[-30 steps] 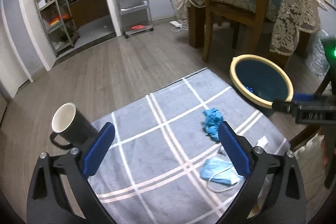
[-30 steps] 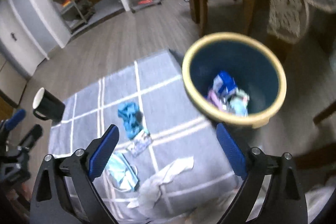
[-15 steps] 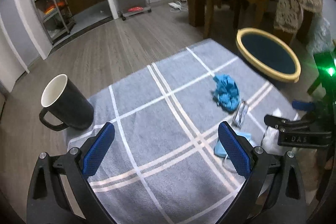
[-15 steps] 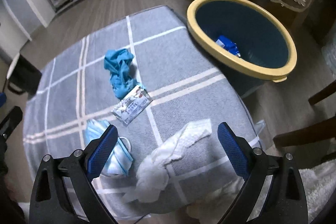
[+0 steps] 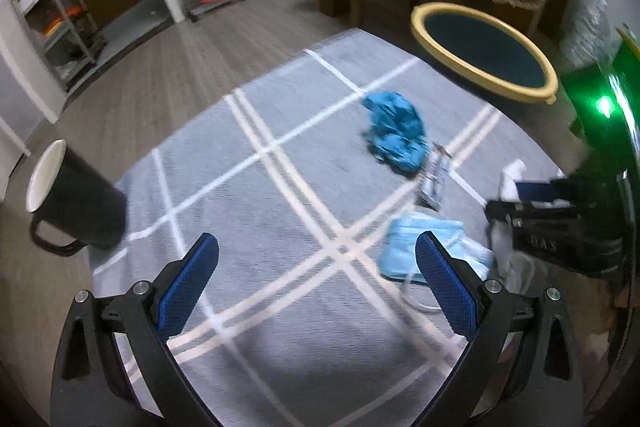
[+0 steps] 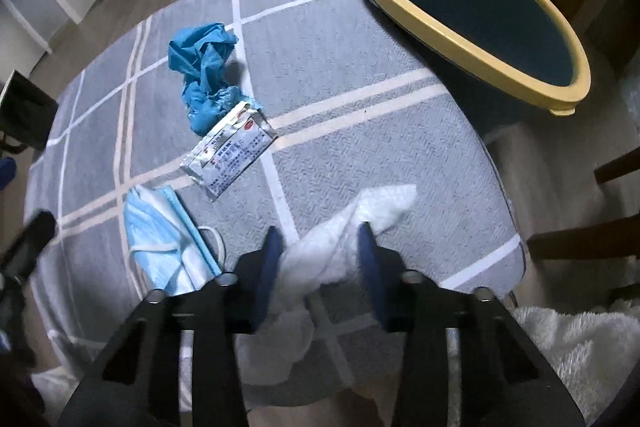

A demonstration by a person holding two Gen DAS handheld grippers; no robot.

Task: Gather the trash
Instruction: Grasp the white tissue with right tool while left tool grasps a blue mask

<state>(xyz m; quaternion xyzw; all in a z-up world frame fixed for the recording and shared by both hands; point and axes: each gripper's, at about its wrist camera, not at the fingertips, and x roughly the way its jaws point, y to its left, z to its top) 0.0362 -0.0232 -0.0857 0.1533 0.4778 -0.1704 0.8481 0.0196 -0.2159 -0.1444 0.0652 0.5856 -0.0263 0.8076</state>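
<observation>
Grey checked cloth covers a low surface and carries all the loose trash. Blue bin with a yellow rim stands just off the cloth's far right corner, on the wood floor.

Left gripper: jaws wide apart, nothing between them, hovering over bare cloth. Black mug stands at the cloth's left edge, well apart from this gripper.

Right gripper: jaws closing, with the white crumpled tissue between them near the cloth's front edge. Both blue pads lie against the tissue's sides; its far end sticks out beyond the fingertips and rests on the cloth.

Light blue face mask lies just left of the right gripper, ear loop trailing. Blue crumpled glove lies further back, mid-cloth. Silver sachet sits between glove and mask, touching the glove's near end.
</observation>
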